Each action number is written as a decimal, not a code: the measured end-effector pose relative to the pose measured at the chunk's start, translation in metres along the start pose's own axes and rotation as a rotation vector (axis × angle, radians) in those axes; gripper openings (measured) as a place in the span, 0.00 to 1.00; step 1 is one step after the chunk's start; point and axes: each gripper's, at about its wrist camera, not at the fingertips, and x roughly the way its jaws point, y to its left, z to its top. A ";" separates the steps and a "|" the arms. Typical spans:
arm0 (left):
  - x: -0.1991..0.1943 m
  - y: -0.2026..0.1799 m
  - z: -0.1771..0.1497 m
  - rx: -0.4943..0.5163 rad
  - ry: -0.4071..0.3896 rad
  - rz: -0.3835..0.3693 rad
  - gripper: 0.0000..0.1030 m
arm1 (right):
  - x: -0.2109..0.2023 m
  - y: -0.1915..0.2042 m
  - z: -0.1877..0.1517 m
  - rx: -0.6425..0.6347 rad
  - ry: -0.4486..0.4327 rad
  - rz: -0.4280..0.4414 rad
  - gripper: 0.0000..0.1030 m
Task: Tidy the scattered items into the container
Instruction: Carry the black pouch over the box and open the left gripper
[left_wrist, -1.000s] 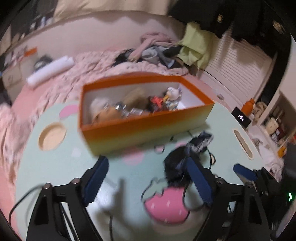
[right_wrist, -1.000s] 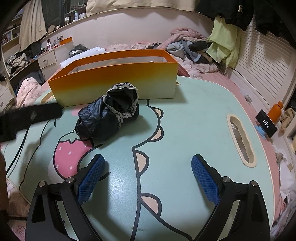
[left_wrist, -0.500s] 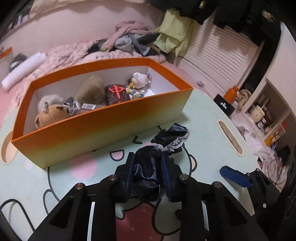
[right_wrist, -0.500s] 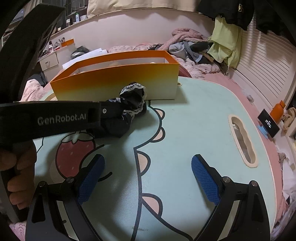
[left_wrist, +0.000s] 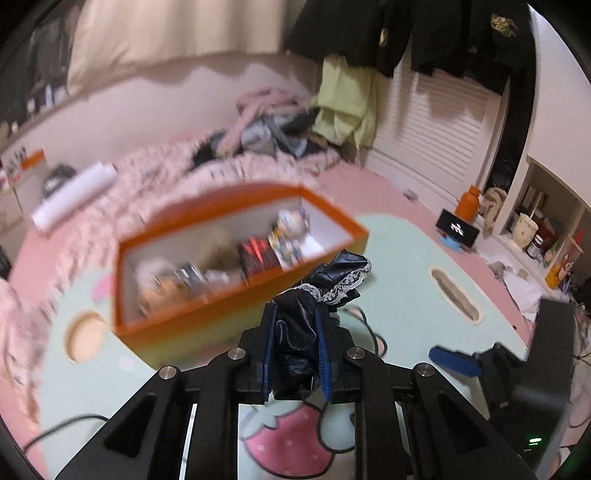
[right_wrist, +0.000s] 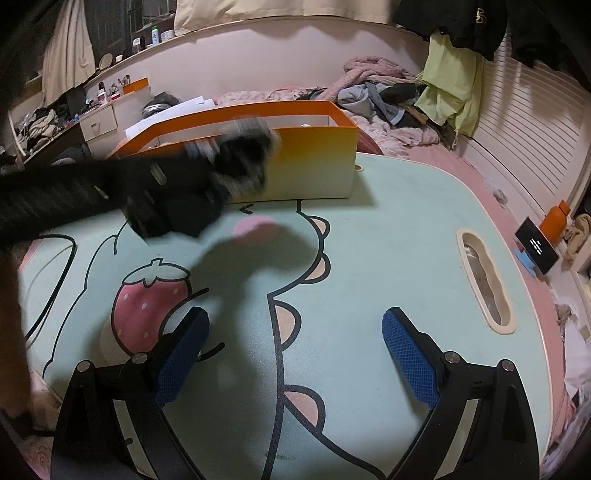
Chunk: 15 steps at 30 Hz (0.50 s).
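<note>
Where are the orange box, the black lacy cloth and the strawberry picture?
orange box (right_wrist: 314, 162), right wrist view, front wall.
black lacy cloth (left_wrist: 299, 317), left wrist view, its glossy middle.
strawberry picture (right_wrist: 147, 306), right wrist view, pink body.

I see the orange box (left_wrist: 236, 295) all smeared in the middle of my left view, so I cannot tell what most of the small things inside it are. In my right view, the left gripper (right_wrist: 207, 177) and the black bundle (right_wrist: 243, 158) it carries are a dark blur in the upper left, and they cover part of the box front. I cannot see into the box from there; its wall hides the inside. At the far left edge a hand (right_wrist: 11, 332) is cut off and fuzzy. The black bundle's bottom end is hidden between the pads (left_wrist: 323, 354).
</note>
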 end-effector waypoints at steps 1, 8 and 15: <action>-0.007 0.001 0.007 0.010 -0.020 0.016 0.18 | 0.000 0.000 0.000 0.000 0.000 0.000 0.92; -0.011 0.015 0.056 0.030 -0.070 0.085 0.18 | 0.000 0.000 0.000 0.000 0.000 0.001 0.92; 0.060 0.047 0.074 -0.037 0.094 0.244 0.66 | 0.000 0.000 0.000 -0.001 -0.001 0.002 0.92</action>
